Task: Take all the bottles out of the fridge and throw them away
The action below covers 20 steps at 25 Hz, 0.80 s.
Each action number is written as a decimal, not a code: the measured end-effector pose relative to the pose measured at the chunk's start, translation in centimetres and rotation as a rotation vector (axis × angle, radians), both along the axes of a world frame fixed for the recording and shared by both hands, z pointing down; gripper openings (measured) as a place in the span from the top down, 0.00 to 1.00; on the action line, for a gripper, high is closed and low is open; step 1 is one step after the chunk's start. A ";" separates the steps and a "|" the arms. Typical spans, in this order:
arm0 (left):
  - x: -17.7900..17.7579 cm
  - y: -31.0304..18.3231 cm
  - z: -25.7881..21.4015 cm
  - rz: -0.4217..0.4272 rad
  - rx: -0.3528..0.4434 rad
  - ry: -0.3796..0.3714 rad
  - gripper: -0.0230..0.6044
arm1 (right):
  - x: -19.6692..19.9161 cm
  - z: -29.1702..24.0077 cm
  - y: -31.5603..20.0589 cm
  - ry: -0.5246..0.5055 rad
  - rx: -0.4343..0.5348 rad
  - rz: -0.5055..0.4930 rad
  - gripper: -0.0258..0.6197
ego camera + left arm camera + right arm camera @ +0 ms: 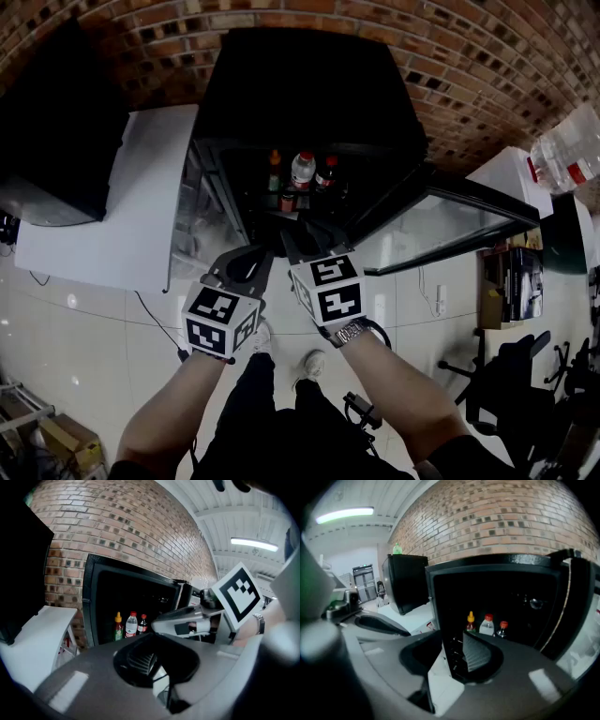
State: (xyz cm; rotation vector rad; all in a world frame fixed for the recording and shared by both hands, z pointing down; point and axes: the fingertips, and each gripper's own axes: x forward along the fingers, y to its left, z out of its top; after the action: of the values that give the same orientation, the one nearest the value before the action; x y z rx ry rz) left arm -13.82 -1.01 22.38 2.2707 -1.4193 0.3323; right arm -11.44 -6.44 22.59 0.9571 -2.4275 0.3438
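Three bottles stand in a row inside the open black fridge [300, 84]: an orange-capped sauce bottle [274, 169], a clear water bottle [302, 169] with a red cap, and a dark cola bottle [327, 172]. The left gripper view shows the same sauce bottle [118, 626], water bottle [131, 624] and cola bottle [142, 624]. So does the right gripper view: sauce bottle [471, 622], water bottle [487, 624], cola bottle [502, 628]. My left gripper [246, 267] and right gripper [302, 246] hover side by side before the fridge opening, short of the bottles. Both are open and empty.
The fridge door [441, 220] hangs open to the right. A white table [122, 216] with a black box [56, 141] on it stands to the left. A large water jug [567, 155] and an office chair [506, 375] are on the right. A brick wall is behind.
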 end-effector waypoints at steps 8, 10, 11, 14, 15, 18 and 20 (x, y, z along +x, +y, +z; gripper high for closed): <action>-3.8 -4.2 3.6 0.001 -0.031 -0.023 0.96 | -4.8 3.7 -8.2 0.039 0.011 0.058 0.71; -4.4 -4.7 4.4 0.002 -0.040 -0.024 0.96 | -5.7 4.6 -9.8 0.047 0.004 0.072 0.68; -4.6 -5.0 4.7 0.002 -0.044 -0.024 0.96 | -6.1 5.1 -10.6 0.055 0.002 0.079 0.67; -5.2 -5.6 5.5 0.004 -0.055 -0.025 0.96 | -6.9 6.8 -12.8 0.084 -0.001 0.099 0.65; -5.5 -5.7 5.7 0.005 -0.058 -0.029 0.96 | -7.2 7.2 -13.5 0.088 -0.001 0.105 0.65; -6.1 -5.9 6.0 0.007 -0.063 -0.038 0.96 | -8.2 8.0 -15.0 0.096 0.000 0.124 0.65; -6.4 -6.0 6.2 0.009 -0.065 -0.041 0.96 | -8.5 8.5 -15.9 0.105 0.004 0.137 0.65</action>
State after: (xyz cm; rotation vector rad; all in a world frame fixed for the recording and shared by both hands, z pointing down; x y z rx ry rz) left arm -20.24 -7.00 28.57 2.2306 -1.3988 0.4237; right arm -19.96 -22.37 31.12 1.1181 -2.2753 0.3279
